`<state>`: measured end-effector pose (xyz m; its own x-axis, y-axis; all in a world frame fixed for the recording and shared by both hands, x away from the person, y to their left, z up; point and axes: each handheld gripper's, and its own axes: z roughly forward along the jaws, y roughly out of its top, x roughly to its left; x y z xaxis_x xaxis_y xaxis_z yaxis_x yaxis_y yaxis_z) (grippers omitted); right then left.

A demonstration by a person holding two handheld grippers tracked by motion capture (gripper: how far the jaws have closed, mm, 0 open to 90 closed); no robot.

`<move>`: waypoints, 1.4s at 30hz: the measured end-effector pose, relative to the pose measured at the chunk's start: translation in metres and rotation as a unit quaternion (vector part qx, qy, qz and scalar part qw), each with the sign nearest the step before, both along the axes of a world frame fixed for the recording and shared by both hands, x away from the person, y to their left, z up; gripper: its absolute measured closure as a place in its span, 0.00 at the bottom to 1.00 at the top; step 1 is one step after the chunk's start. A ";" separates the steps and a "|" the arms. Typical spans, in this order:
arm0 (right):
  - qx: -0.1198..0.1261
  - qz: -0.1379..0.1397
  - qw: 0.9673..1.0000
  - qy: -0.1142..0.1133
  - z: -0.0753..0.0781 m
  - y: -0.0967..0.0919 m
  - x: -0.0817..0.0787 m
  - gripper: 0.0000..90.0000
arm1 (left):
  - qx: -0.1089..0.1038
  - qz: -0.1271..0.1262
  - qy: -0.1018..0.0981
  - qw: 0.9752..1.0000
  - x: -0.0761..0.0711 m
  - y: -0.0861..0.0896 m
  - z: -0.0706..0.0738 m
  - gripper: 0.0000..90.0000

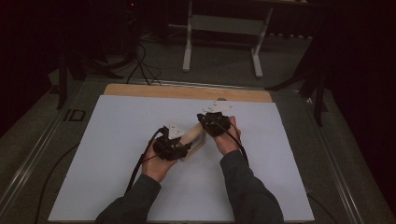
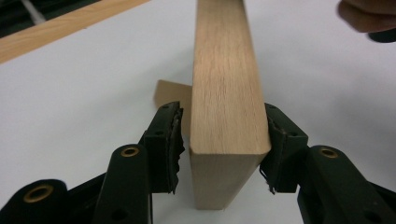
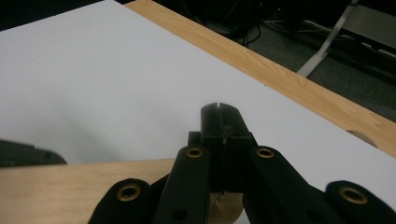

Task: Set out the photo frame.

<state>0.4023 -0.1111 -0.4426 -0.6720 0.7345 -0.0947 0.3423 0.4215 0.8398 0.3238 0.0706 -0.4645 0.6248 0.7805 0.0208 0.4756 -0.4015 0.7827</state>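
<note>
A pale wooden block stands on its narrow edge in the middle of the white sheet. My left gripper straddles its near end. In the left gripper view the block sits between the jaws of this gripper, open: one pad touches the wood and the other pad stands a sliver off. A second flat wooden piece lies behind it. My right gripper is at the block's far end. Its jaws are shut together just above the block.
The sheet covers a wooden table whose bare far edge shows. Beyond it stand a white-legged frame and loose cables on the dark floor. The person's other hand is at the top right of the left gripper view.
</note>
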 end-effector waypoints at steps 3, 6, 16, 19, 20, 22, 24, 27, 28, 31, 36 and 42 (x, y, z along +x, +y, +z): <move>0.001 -0.001 1.000 0.002 0.000 -0.001 -0.001 1.00 | 0.000 0.008 0.001 1.000 0.001 0.004 0.000 0.60; -0.001 -0.002 1.000 0.003 0.001 -0.002 -0.002 1.00 | 0.000 0.019 0.003 1.000 0.003 0.008 0.000 0.60; 0.004 0.010 1.000 0.011 0.001 -0.008 -0.007 1.00 | 0.002 0.034 0.012 0.999 0.008 0.017 -0.001 0.59; 0.007 0.011 1.000 0.011 0.000 -0.010 -0.009 1.00 | 0.000 0.037 0.014 0.999 0.010 0.018 -0.001 0.59; 0.010 0.012 1.000 0.012 0.000 -0.010 -0.009 1.00 | -0.001 0.037 0.014 0.999 0.010 0.018 -0.001 0.59; 0.011 0.013 1.000 0.013 0.000 -0.011 -0.010 1.00 | -0.003 0.040 0.016 0.999 0.011 0.019 -0.001 0.58; 0.012 0.014 1.000 0.013 0.000 -0.011 -0.010 1.00 | -0.002 0.040 0.017 0.999 0.011 0.020 -0.001 0.58; 0.012 0.015 1.000 0.013 0.000 -0.012 -0.010 1.00 | -0.002 0.044 0.017 0.999 0.012 0.020 -0.001 0.57; 0.012 0.015 1.000 0.013 0.000 -0.012 -0.010 1.00 | -0.002 0.044 0.017 0.999 0.012 0.020 -0.001 0.57; 0.010 0.017 1.000 0.013 0.001 -0.012 -0.010 0.99 | 0.002 0.042 0.014 0.999 0.011 0.020 -0.001 0.57; 0.028 0.030 0.999 0.018 0.003 -0.015 -0.011 0.88 | 0.000 0.040 0.013 0.999 0.011 0.020 -0.001 0.57; 0.033 0.051 0.998 -0.003 0.008 -0.020 -0.021 0.69 | -0.003 0.040 0.014 0.999 0.010 0.021 -0.001 0.57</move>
<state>0.3814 -0.1307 -0.4345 -0.7436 0.6665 -0.0535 0.2947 0.3985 0.8685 0.3343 0.0911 -0.4658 0.5598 0.8286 0.0005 0.5273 -0.3568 0.7711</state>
